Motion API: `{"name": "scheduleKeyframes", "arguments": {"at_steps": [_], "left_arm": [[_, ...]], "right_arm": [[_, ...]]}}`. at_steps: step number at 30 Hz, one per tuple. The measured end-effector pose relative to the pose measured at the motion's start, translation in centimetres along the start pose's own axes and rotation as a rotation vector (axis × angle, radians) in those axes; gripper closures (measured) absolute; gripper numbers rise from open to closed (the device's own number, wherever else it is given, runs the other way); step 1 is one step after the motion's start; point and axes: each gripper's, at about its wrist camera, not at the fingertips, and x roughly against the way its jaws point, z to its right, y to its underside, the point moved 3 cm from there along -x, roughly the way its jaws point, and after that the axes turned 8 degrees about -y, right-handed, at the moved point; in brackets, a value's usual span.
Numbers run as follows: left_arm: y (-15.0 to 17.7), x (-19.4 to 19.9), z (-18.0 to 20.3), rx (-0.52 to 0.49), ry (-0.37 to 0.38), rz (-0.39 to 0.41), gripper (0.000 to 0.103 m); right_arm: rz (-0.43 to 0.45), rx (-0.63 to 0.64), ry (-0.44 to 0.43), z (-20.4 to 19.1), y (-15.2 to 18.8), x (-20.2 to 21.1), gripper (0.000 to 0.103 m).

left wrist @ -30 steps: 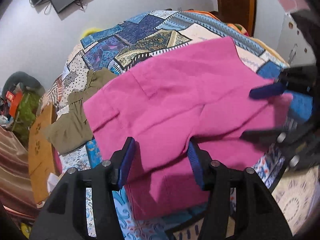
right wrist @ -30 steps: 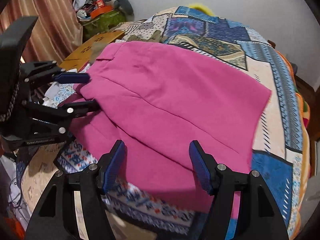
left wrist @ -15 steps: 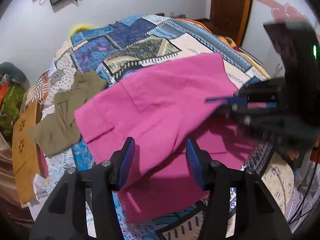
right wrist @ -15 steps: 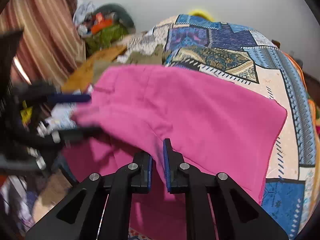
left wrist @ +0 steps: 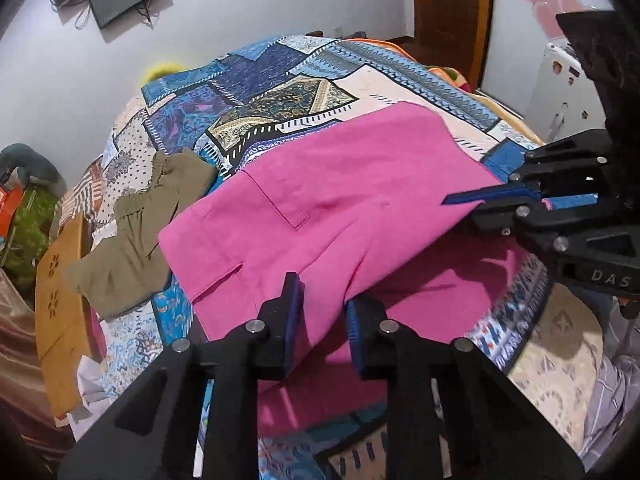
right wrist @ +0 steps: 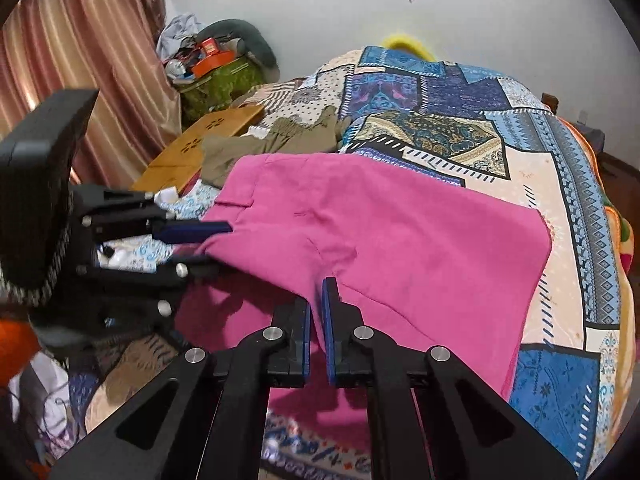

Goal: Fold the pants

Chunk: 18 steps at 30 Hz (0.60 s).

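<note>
Marked "DAS" on right gripper (left wrist: 460, 202) body; clamped on pink pants (left wrist: 340, 200). Left gripper (left wrist: 322, 312): closing, narrow, fabric between.

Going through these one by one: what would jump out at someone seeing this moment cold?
The bright pink pants dominate, spread over a busy blue patchwork bedspread, their near edge lifted off the bed. The right gripper is shut on that edge, while the left gripper, whose jaws have just been closing, has the fabric between its pads. Beyond the pink pants lies a crumpled olive garment.
</note>
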Motion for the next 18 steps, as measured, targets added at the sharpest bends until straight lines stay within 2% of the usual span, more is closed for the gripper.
{"name": "scheduleKeyframes", "arguments": {"at_steps": [4, 8, 11, 12, 13, 14, 15, 17, 18], "left_arm": [[1.4, 1.1, 0.7, -0.025, -0.010, -0.002, 0.081], [3.0, 0.5, 1.1, -0.013, -0.001, -0.053, 0.077], [4.0, 0.5, 0.9, 0.008, 0.005, -0.075, 0.066], [4.3, 0.8, 0.8, 0.011, 0.009, -0.073, 0.059], [4.7, 1.2, 0.6, 0.015, 0.012, -0.070, 0.045], [5.1, 1.4, 0.4, 0.019, 0.012, -0.070, 0.038], [5.5, 1.8, 0.0, 0.025, 0.010, -0.067, 0.034], [6.5, 2.5, -0.8, 0.043, -0.002, -0.067, 0.034], [6.9, 2.7, -1.4, 0.059, -0.009, -0.071, 0.034]], "right_arm": [[-0.021, 0.034, -0.001, -1.1, 1.0, 0.2, 0.098], [-0.046, 0.056, 0.006, -1.8, 2.1, 0.0, 0.098], [-0.083, 0.063, 0.018, -2.1, 3.1, -0.6, 0.097], [-0.096, 0.065, 0.031, -2.1, 3.4, -0.7, 0.095], [-0.113, 0.063, 0.039, -2.0, 3.8, -0.8, 0.092], [-0.128, 0.057, 0.043, -1.9, 4.2, -0.7, 0.089], [-0.141, 0.048, 0.045, -1.7, 4.5, -0.6, 0.084], [-0.142, 0.031, 0.048, -1.3, 5.0, 0.1, 0.073], [-0.140, 0.022, 0.054, -1.0, 5.2, 0.7, 0.071]]}}
